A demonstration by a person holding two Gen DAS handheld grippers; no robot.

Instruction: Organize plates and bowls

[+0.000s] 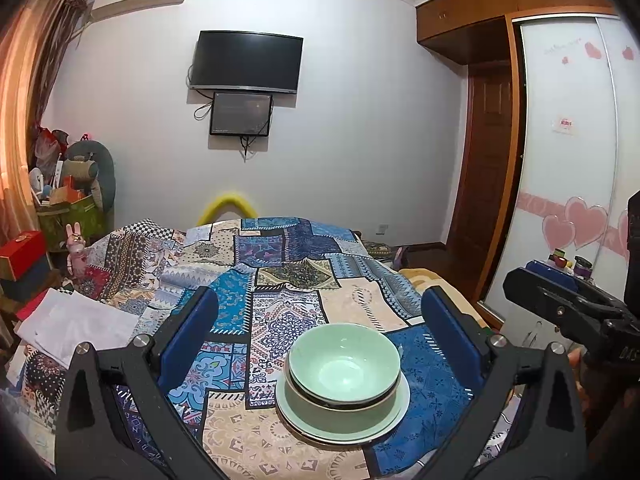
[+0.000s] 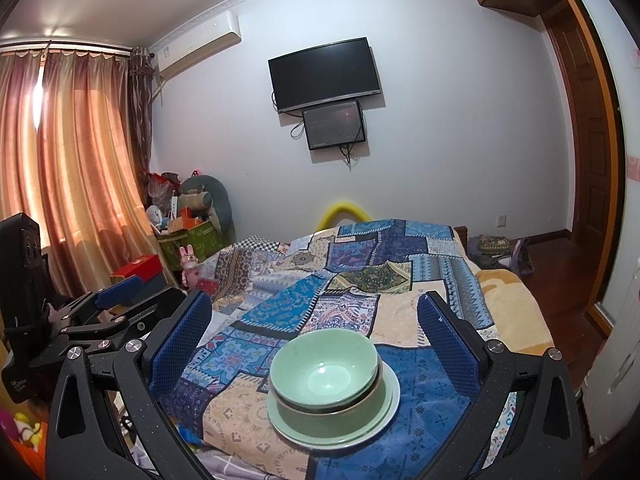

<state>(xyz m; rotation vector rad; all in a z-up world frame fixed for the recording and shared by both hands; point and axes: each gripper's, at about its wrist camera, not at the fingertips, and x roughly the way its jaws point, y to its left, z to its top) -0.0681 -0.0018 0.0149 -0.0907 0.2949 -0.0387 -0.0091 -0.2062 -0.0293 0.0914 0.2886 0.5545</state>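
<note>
**Both hand-held grippers wide apart over a stacked set on the bed**

Right now my left hand-held gripper (image 1: 320,320) is spread wide, its blue pads (image 1: 188,332) standing well to either side of the stack and touching nothing. My right hand-held gripper (image 2: 314,326) is just as wide and equally empty. Each one shows at the edge of the other's camera, though only partly: the frame cuts both off.

Between the fingers sits the stack on the patchwork bedspread (image 1: 280,280). A pale green bowl (image 1: 344,362) rests nested inside a second, darker green bowl (image 1: 340,414), and both stand on a pale green plate (image 1: 402,400). Of the lower bowl I see only the outer wall and a dark rim line; its inside is hidden by the upper one. The plate shows just as a ring around the bowls. From the right wrist there seems to be another thin edge under the plate, but I cannot tell whether that is a second plate or only the rim's own shape.

The near edge of the bed is blocked by my gripper frames in both views. A white folded cloth (image 1: 80,328) lies on the bed's left side, partly out of frame. Across the room a dark television (image 1: 246,60) hangs on the wall with a smaller screen (image 1: 241,114) under it; what that screen displays is too dim to read. The corner pile by the curtain (image 2: 80,152) is a jumble I cannot sort out.
</note>
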